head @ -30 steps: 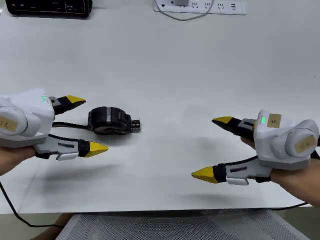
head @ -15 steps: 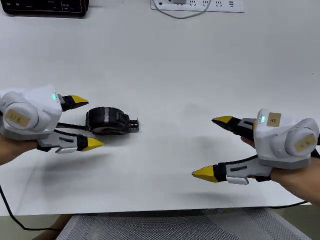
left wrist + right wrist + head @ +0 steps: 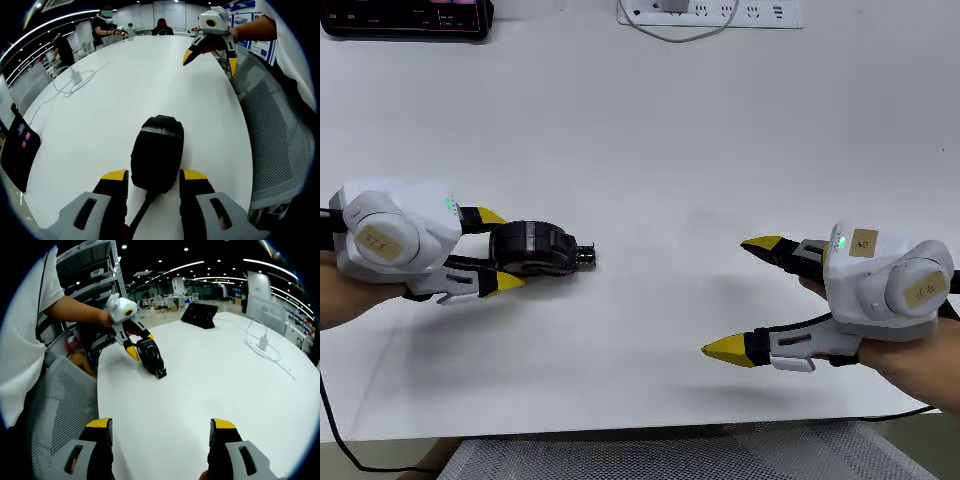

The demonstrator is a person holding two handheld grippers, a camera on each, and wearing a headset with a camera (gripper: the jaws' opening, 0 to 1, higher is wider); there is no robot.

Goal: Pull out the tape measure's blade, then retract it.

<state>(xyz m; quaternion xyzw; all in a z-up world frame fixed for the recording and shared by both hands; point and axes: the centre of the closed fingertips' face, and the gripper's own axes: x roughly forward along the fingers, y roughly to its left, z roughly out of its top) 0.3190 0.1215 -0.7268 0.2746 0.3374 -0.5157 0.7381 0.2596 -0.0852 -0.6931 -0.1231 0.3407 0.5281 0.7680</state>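
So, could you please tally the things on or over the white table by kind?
Tape measure: 1
Grippers: 2 (left gripper, right gripper)
Power strip: 1
Black device: 1
Total: 5

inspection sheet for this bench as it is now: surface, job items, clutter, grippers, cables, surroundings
surface: white table, plain
job's things: black tape measure lying on the table, blade not pulled out
clutter: nothing seen
grippers: left gripper jaws either side of the tape measure, grip unclear; right gripper open, holding nothing
cables: white cable by the power strip; black cable off the near left edge
surroundings: dark device at the far edge; mesh chair below; people far off
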